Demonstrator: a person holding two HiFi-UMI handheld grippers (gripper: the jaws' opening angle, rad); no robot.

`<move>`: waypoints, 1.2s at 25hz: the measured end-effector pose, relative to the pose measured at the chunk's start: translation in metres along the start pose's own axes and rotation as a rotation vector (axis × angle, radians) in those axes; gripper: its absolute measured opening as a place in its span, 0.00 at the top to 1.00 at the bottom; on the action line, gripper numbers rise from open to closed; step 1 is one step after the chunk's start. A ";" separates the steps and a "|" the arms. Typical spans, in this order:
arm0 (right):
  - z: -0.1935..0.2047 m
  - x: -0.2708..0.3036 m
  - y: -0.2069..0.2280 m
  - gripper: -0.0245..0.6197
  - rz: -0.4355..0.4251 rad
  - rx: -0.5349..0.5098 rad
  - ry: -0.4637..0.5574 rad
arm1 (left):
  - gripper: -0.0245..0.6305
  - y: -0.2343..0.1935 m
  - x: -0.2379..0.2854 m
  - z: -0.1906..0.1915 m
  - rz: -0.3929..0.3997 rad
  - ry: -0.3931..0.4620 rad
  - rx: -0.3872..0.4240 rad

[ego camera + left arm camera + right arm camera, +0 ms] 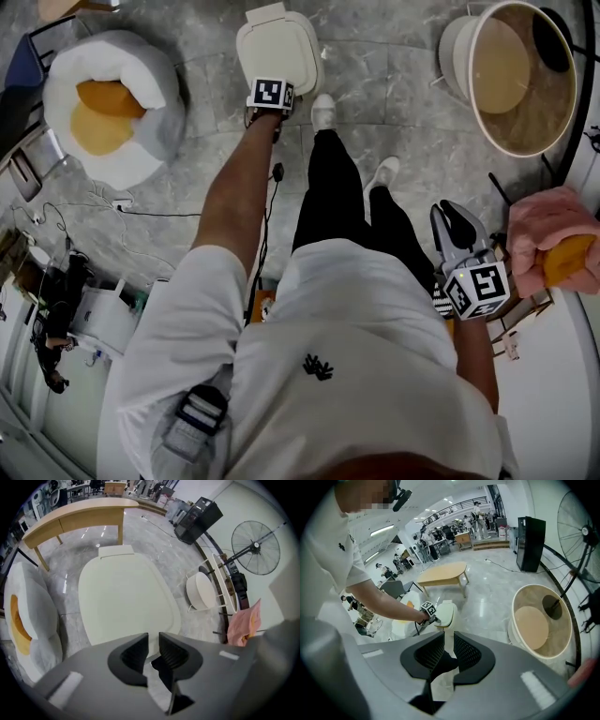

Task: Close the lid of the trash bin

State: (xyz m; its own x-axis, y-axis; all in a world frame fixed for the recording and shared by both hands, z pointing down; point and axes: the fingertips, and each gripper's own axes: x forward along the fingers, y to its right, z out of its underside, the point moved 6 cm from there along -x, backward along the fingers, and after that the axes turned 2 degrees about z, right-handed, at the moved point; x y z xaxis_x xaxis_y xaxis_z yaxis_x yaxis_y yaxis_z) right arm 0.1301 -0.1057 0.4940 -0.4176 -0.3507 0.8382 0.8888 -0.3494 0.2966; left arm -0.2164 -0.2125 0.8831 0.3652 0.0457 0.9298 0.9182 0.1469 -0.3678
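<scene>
Trash bin (277, 52) up top centre, lid (124, 599) lying flat, looks down already. Left tongs (153, 644) pinched together, empty, hovering at its front edge, probably to press. Right tongs (457, 214) together too, idle lower right.

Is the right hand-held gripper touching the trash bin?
No, the right hand-held gripper hangs by the person's leg, well away from the trash bin.

The head view looks steeply down from above the person's shoulders at the floor (394, 84), with the trash bin (278, 52) ahead near the top edge. The left gripper view sits close over the bin's lid (124, 599), facing down onto it. The right gripper view hangs back at the person's side and looks forward across the room, sharing the bin and the round tub (541, 625) with the head view.
</scene>
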 end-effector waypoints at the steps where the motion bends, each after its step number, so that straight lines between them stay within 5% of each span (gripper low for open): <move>1: 0.000 0.002 0.001 0.87 0.003 0.004 -0.007 | 0.77 -0.001 0.004 0.000 0.001 -0.004 0.003; 18: 0.010 0.018 -0.008 0.87 0.017 -0.011 -0.001 | 0.77 -0.008 0.024 0.001 0.022 0.025 0.010; 24: 0.021 -0.010 -0.025 0.87 -0.011 -0.060 0.068 | 0.77 0.012 -0.020 0.017 0.012 0.103 0.009; 30: 0.043 -0.055 -0.046 0.87 -0.077 -0.155 0.185 | 0.77 0.061 -0.105 0.059 0.036 0.268 0.007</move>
State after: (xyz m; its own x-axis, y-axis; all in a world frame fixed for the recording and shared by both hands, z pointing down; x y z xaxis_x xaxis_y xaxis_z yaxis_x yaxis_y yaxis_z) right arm 0.1208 -0.0332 0.4536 -0.5228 -0.4658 0.7139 0.8196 -0.5051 0.2705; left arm -0.2075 -0.1502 0.7633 0.4259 -0.2117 0.8797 0.9032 0.1571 -0.3994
